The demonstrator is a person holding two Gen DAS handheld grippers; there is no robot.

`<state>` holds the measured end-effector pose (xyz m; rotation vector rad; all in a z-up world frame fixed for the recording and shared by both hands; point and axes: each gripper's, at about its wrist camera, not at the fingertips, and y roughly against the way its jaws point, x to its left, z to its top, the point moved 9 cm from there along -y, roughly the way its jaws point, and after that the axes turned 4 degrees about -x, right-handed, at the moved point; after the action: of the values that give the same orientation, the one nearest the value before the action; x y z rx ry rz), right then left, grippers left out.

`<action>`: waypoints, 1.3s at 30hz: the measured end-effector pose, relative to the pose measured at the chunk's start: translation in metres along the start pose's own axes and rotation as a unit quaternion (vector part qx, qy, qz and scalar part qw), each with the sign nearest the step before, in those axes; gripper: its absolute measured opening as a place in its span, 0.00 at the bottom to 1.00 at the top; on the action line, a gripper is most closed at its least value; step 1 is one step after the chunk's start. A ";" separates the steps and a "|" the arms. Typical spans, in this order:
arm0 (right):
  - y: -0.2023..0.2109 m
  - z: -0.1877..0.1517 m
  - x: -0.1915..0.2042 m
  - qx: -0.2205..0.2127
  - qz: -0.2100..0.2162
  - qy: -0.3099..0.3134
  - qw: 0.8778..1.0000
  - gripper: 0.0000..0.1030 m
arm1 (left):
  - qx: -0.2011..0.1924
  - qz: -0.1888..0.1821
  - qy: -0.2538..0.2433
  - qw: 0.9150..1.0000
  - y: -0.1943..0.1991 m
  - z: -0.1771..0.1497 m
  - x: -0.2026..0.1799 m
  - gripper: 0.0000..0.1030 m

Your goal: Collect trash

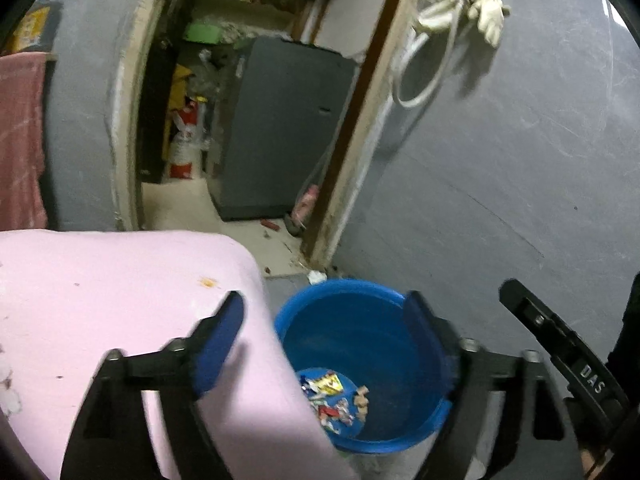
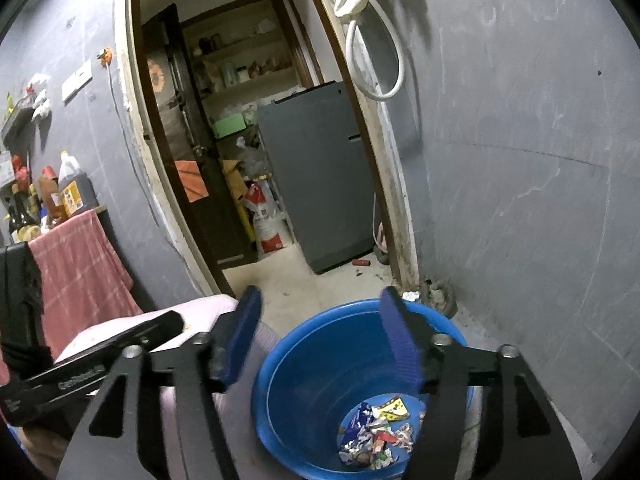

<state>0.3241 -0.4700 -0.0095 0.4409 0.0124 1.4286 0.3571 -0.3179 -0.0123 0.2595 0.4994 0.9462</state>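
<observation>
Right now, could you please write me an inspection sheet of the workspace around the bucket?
Surface: pink cover with a small orange stain, beside the bucket.
Job's things: blue bucket on the floor, wrappers and paper scraps at its bottom.
Clutter: white scrap on the floor behind the bucket.
Grippers: left tool and right tool open, nothing between the pads, both over the bucket.
Cables: white hose looped on the wall.
Surroundings: grey wall, doorway, grey appliance, pink towel.
</observation>
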 end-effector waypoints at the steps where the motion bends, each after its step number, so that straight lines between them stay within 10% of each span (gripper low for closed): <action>1: 0.001 0.001 0.001 -0.004 -0.001 0.001 1.000 0.72 | -0.010 0.004 0.002 1.000 0.005 0.002 0.003 0.82; 10: 0.018 0.012 0.015 -0.038 0.008 0.020 0.999 1.00 | -0.036 0.034 -0.016 0.999 0.036 0.011 0.019 0.87; 39: 0.158 0.005 0.109 -0.111 0.039 0.121 0.986 1.00 | -0.125 0.067 -0.027 0.990 0.212 -0.012 0.042 0.98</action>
<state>0.1927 -0.3559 0.0704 0.0837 0.0312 1.5348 0.2216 -0.1637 0.0549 0.0929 0.3121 1.1191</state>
